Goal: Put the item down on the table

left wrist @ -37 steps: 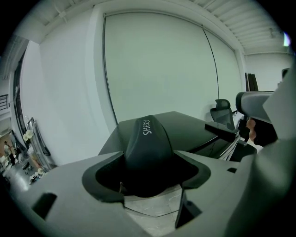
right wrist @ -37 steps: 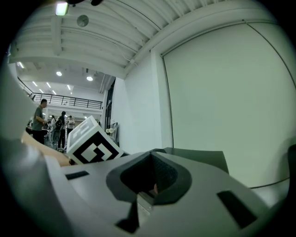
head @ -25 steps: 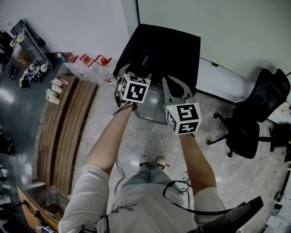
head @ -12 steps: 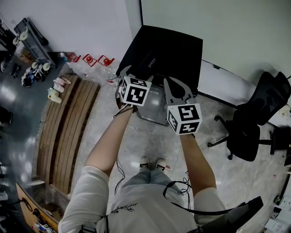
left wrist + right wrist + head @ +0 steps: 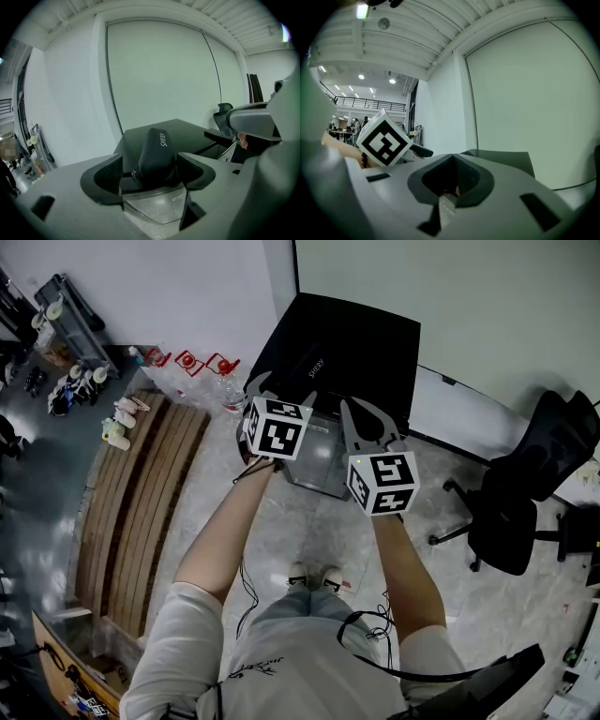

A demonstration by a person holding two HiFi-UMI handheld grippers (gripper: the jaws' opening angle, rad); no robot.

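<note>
Black zip case (image 5: 157, 154) lies on the black table (image 5: 375, 343), towards its front left part, with the lettered side up. The person stands facing the table with both arms held out.

The left gripper (image 5: 266, 390) is at the table's near edge with its jaws spread wide. In the left gripper view the case shows between the two pads. There is a clear gap on the left side. On the right, the pad and the case meet in the picture, and it is not clear whether they touch. The case looks to be resting on the table, not hanging from the jaws.

The right gripper (image 5: 364, 413) hovers just beside the left one. Its jaws are pressed together with nothing between them.

Judging from this, the put-down looks done or all but done, since the case is on the table and the jaws are off it. The next move probably calls for drawing the left gripper straight back, jaws kept wide, so neither pad drags the case towards the edge.
</note>
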